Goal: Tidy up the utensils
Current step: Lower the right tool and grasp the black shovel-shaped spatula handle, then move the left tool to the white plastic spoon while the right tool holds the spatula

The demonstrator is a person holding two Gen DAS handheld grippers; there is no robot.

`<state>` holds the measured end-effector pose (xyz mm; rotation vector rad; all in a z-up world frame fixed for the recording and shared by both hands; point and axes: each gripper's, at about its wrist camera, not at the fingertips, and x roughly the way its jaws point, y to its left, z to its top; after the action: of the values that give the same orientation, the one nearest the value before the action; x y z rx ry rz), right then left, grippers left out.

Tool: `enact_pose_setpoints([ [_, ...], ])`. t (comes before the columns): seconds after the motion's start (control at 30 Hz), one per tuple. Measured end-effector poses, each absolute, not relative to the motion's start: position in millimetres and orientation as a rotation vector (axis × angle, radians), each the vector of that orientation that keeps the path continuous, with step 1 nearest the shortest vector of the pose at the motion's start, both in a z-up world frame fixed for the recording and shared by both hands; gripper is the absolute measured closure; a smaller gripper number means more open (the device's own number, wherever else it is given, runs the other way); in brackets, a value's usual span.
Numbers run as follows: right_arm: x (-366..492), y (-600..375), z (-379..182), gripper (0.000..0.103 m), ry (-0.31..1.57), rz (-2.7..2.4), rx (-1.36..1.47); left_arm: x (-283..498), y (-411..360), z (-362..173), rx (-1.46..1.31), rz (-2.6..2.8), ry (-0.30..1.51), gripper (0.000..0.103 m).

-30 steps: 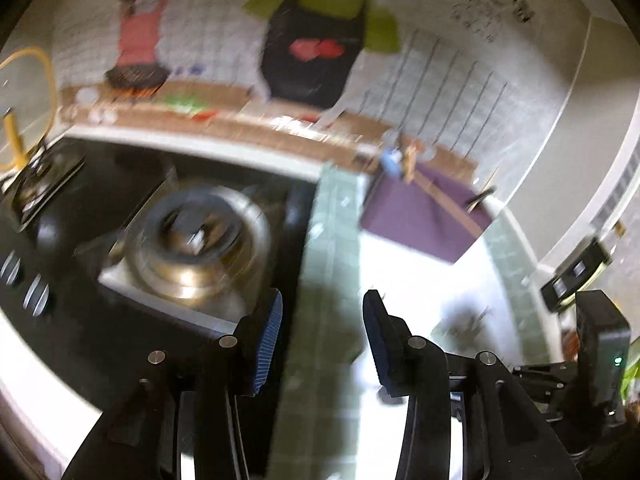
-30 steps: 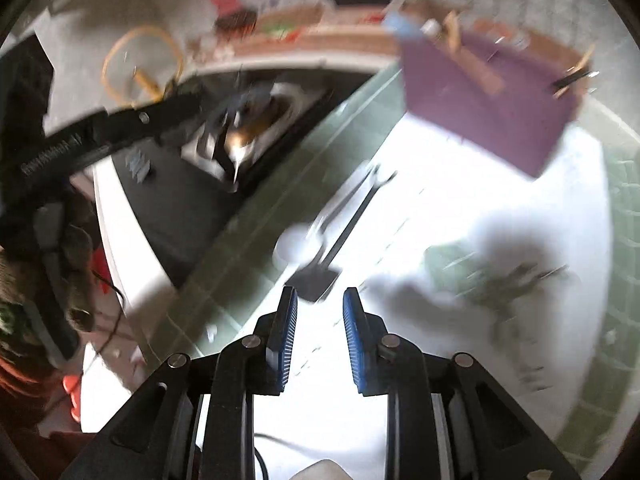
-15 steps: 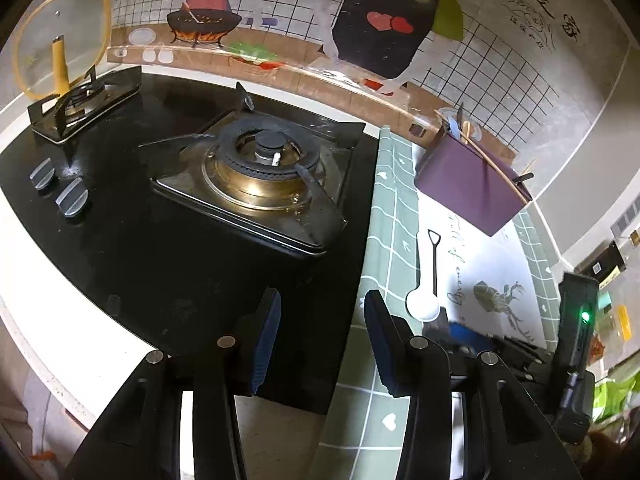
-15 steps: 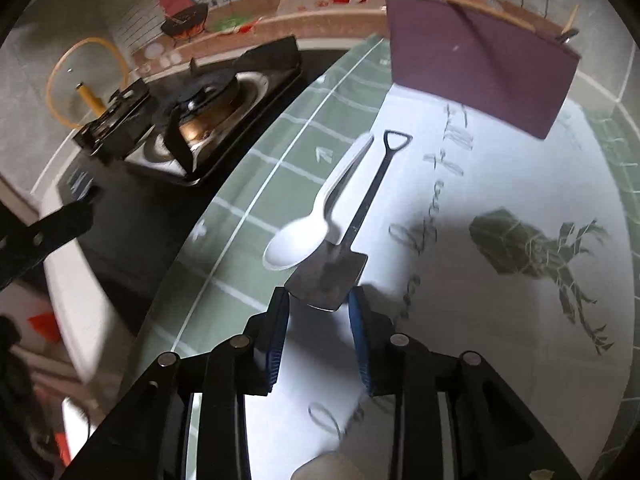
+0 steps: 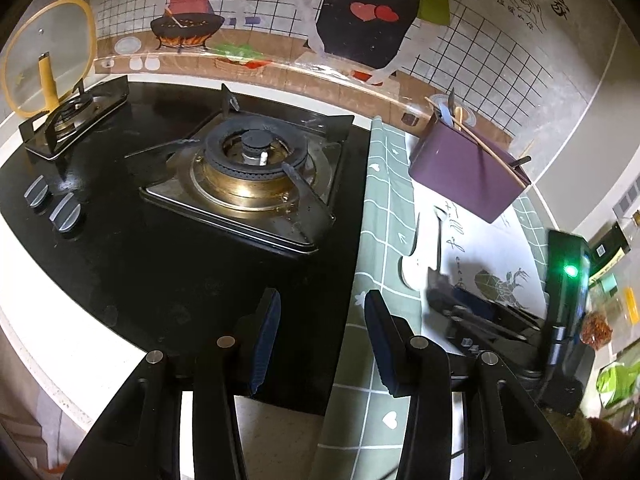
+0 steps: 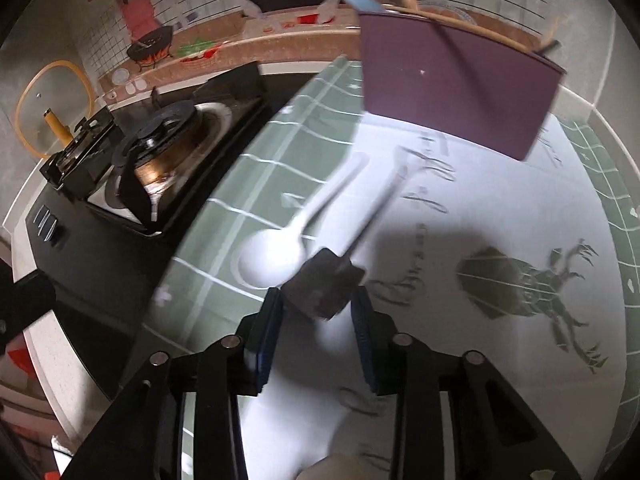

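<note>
The right tool (image 6: 318,314) sits low over the white printed mat (image 6: 460,280) with its 2 blue-padded fingers (image 6: 267,344) parted around the blade of the small shovel-shaped spoon (image 6: 326,282); the blade lies between the pads, but motion blur makes it impossible to tell whether they press on it. The spoon's thin handle runs away toward the purple utensil holder (image 6: 452,88), which stands at the far end of the mat with several utensils sticking out of its top. Just beside the shovel spoon, touching or nearly so, lies the white plastic spoon (image 6: 276,258), bowl near the tool and handle pointing the same way. The left tool (image 5: 320,338) hangs over the edge of the black gas stove (image 5: 248,184) and the green checked cloth (image 5: 380,208), its fingers wide apart and holding nothing. A glass pot lid (image 5: 48,56) stands upright on the far burner.
</note>
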<state>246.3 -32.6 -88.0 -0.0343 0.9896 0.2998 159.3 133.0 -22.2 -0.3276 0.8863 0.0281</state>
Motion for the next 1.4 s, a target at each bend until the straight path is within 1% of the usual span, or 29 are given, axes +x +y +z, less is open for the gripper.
enact_pose_setpoints([
  [0.17, 252.6, -83.7, -89.0, 0.076, 0.976, 0.188, -0.027, 166.5, 127.0, -26.4, -0.343, -0.006, 0.902, 0.058],
  [0.3, 257.8, -113.0, -89.5, 0.072, 0.976, 0.190, -0.001, 169.8, 121.3, -31.0, -0.345, -0.027, 0.921, 0.058],
  [0.33, 258.2, -115.8, -89.7, 0.070, 0.983, 0.214, 0.016, 170.5, 120.5, -32.3, -0.346, -0.031, 0.924, 0.058],
  [0.37, 258.3, -118.8, -89.2, 0.063, 0.995, 0.241, 0.048, 171.5, 119.4, -33.3, -0.344, -0.034, 0.926, 0.058],
  [0.4, 258.7, -117.6, -89.0, 0.053, 1.005, 0.260, 0.065, 172.2, 118.1, -33.7, -0.342, -0.037, 0.926, 0.058],
  [0.43, 258.1, -114.7, -88.6, 0.048, 1.016, 0.295, 0.081, 172.7, 117.0, -34.1, -0.340, -0.042, 0.925, 0.058],
  [0.47, 257.5, -110.6, -88.0, 0.046, 1.015, 0.308, 0.075, 173.1, 116.4, -34.0, -0.338, -0.046, 0.923, 0.058],
  [0.57, 252.4, -83.9, -90.1, 0.047, 0.966, 0.321, -0.019, 173.9, 112.6, -32.7, -0.316, -0.064, 0.914, 0.058],
  [0.63, 254.1, -67.8, -92.0, 0.049, 0.937, 0.310, -0.076, 175.1, 108.7, -31.0, -0.286, -0.074, 0.913, 0.058],
  [0.73, 266.0, -56.9, -91.2, 0.058, 0.930, 0.318, -0.107, 177.3, 102.0, -29.3, -0.243, -0.102, 0.912, 0.058],
  [0.77, 269.2, -55.4, -91.0, 0.071, 0.929, 0.317, -0.117, 178.7, 98.7, -28.6, -0.231, -0.114, 0.913, 0.058],
  [0.8, 272.7, -53.9, -90.4, 0.073, 0.931, 0.312, -0.142, 179.9, 94.8, -27.7, -0.218, -0.130, 0.911, 0.058],
  [0.9, 269.4, -68.1, -81.3, 0.073, 0.942, 0.334, -0.120, 188.1, 77.9, -26.8, -0.166, -0.187, 0.900, 0.057],
  [1.03, 246.9, -105.9, -49.8, 0.073, 0.904, 0.323, -0.085, 208.9, 52.2, -37.5, -0.102, -0.221, 0.923, 0.054],
  [1.2, 227.4, -144.7, -12.3, 0.073, 0.876, 0.295, -0.064, 237.4, 32.1, -56.1, -0.063, -0.184, 0.974, 0.053],
  [1.4, 210.1, -172.3, 2.3, 0.073, 0.858, 0.273, -0.063, 269.0, 15.8, -74.0, 0.009, -0.125, 1.033, 0.053],
])
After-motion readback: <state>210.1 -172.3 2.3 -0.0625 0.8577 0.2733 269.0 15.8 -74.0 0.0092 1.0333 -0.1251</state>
